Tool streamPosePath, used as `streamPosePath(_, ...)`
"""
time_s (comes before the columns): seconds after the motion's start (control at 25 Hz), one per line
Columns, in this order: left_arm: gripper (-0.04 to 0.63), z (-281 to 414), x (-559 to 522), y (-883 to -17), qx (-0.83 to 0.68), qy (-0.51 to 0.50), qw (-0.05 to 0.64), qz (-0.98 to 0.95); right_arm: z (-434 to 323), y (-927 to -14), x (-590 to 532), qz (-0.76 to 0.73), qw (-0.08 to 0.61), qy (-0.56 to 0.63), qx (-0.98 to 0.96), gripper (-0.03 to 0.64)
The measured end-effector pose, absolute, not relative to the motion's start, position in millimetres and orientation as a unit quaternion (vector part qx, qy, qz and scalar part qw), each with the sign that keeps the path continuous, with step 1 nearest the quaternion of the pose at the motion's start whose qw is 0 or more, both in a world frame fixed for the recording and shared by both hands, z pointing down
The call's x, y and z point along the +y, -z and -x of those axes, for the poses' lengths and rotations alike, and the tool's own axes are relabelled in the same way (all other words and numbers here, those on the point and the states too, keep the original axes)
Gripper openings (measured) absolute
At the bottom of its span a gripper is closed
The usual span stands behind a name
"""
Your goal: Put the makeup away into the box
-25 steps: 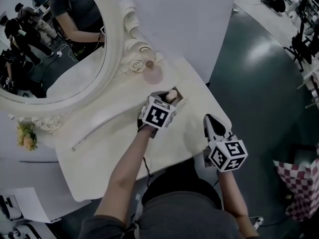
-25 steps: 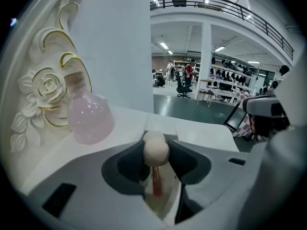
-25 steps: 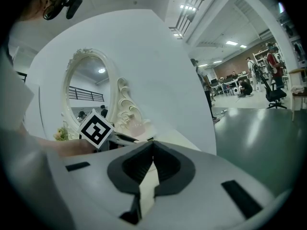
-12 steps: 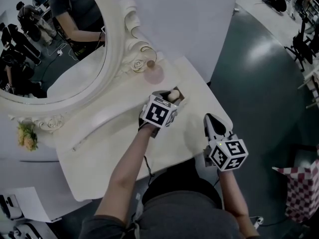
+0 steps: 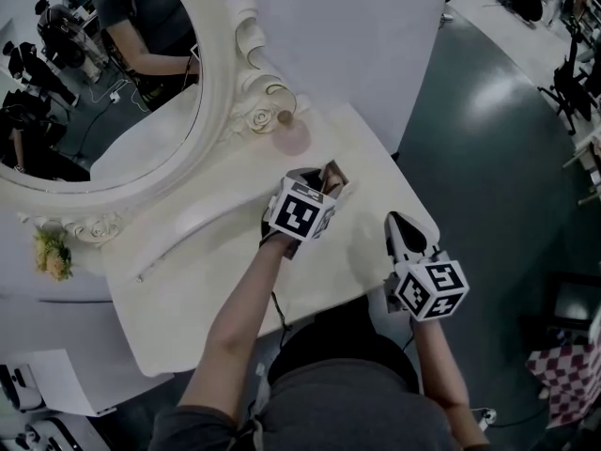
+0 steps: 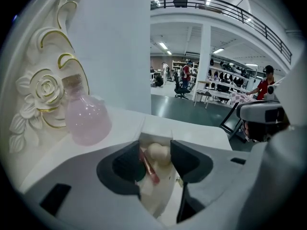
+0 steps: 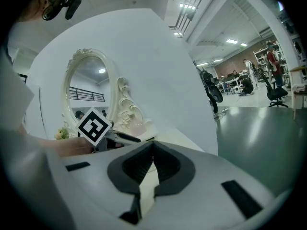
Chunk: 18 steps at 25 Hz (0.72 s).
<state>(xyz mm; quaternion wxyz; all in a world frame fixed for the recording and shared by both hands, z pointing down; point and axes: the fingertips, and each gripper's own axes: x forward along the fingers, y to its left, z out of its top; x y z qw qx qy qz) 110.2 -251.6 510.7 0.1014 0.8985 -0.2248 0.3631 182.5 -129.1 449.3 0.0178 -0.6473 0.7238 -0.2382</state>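
Observation:
On the cream dressing table stands a small white box (image 6: 156, 131), seen in the head view as the box (image 5: 334, 178). My left gripper (image 6: 157, 163) hangs right over it, and its jaws have just been opening. Between the spread pads, down in the box, lie a beige makeup sponge (image 6: 159, 153) and a thin red stick (image 6: 149, 169); the pads do not press on either. In the head view the left gripper (image 5: 322, 184) covers most of the box. My right gripper (image 5: 402, 234) rests shut and empty near the table's right edge, and the right gripper (image 7: 152, 150) points toward the mirror.
A round pink corked bottle (image 6: 87, 119) stands just left of the box, against the ornate mirror frame (image 6: 42, 91). The large oval mirror (image 5: 103, 73) fills the table's back left. The table's edge (image 5: 424, 216) drops to dark floor on the right.
The left jaws have spread wider. The beige sponge that showed high at the left gripper's tip has sunk into the box. Neither hand has shifted.

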Motion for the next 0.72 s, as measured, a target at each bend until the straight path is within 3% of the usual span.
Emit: streamPosePath(0.72, 0.156, -60, -242, -459, -0.321, -0.266, 0.109, -0.902, -173, -437, -131, 0.622, 0.018, 0.227, 0.749, 0.005)
